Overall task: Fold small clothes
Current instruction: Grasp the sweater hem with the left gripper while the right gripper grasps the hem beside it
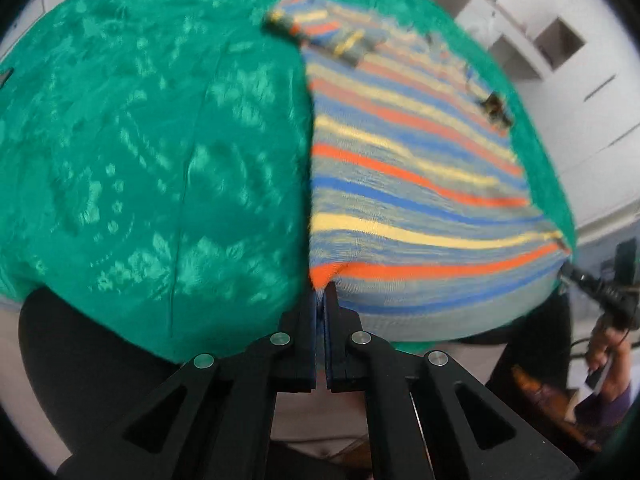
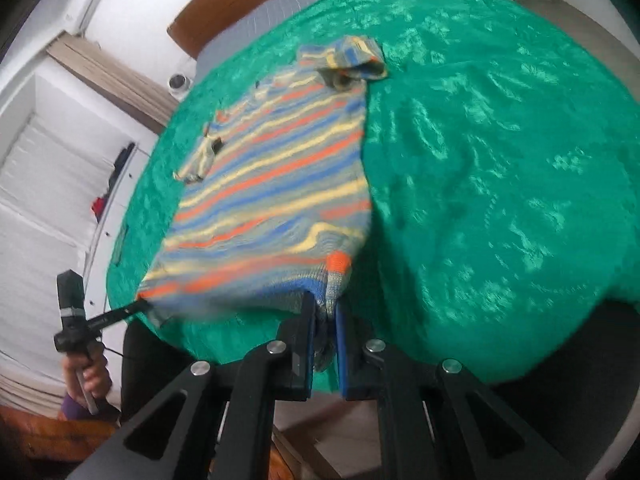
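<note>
Left gripper point(image 1: 320, 300) pinched tight on one near corner of the striped sweater point(image 1: 400, 184) — its jaws meet on the orange-edged hem, no gap showing. Right gripper point(image 2: 325, 312) clamped on the other near corner, a bunch of knit gathered between its blue pads point(image 2: 342, 344). The sweater lies flat on the green patterned cloth point(image 1: 160, 160) that covers the table, collar end far from the person, hem at the near edge. One sleeve point(image 2: 352, 60) sits folded in a small lump at the far end. From each wrist view the opposite gripper shows at the other hem corner — a hand point(image 2: 86, 376) wrapped round its handle. White shelves point(image 2: 60, 168) stand behind.
</note>
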